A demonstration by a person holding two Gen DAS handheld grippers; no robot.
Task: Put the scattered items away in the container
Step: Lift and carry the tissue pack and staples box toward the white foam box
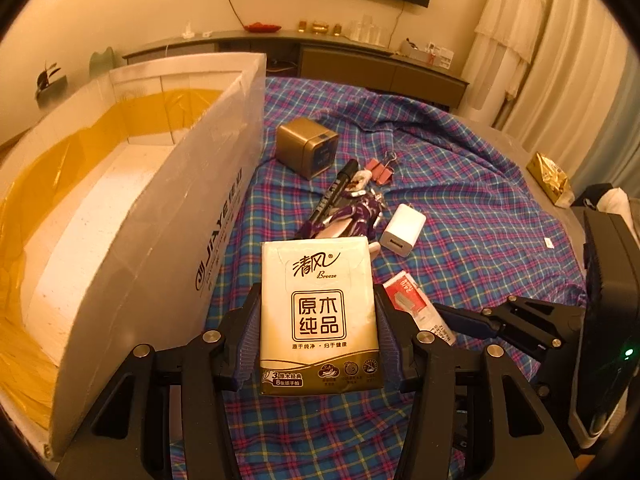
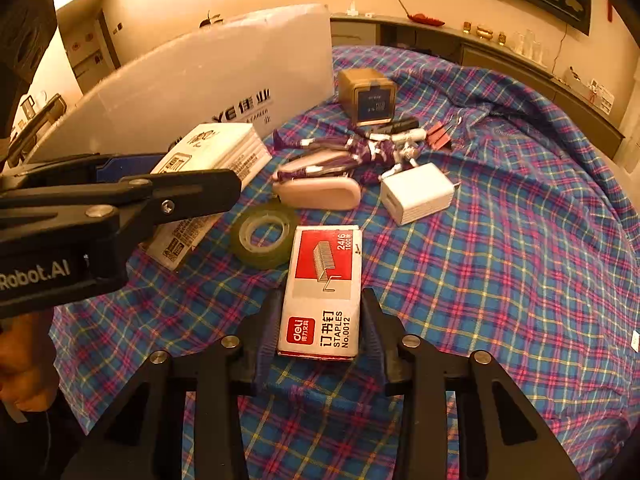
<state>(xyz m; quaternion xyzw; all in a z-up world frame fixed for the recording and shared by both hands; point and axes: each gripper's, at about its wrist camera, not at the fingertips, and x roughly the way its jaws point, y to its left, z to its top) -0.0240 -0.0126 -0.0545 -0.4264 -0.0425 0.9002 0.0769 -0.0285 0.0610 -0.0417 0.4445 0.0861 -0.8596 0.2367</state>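
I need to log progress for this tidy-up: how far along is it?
Early: the box looks empty. Left gripper clamps the tissue pack; right gripper straddles the staples box. Tape roll, charger, marker, binder clip and gold cube remain.

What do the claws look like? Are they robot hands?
Both claws are black, with angled link arms joined by round silver bolts and ribbed blue pads inside the fingers. The left claw has "Robot.AI" printed in white on its body. The right claw shows a small green light. A person's hand holds one.
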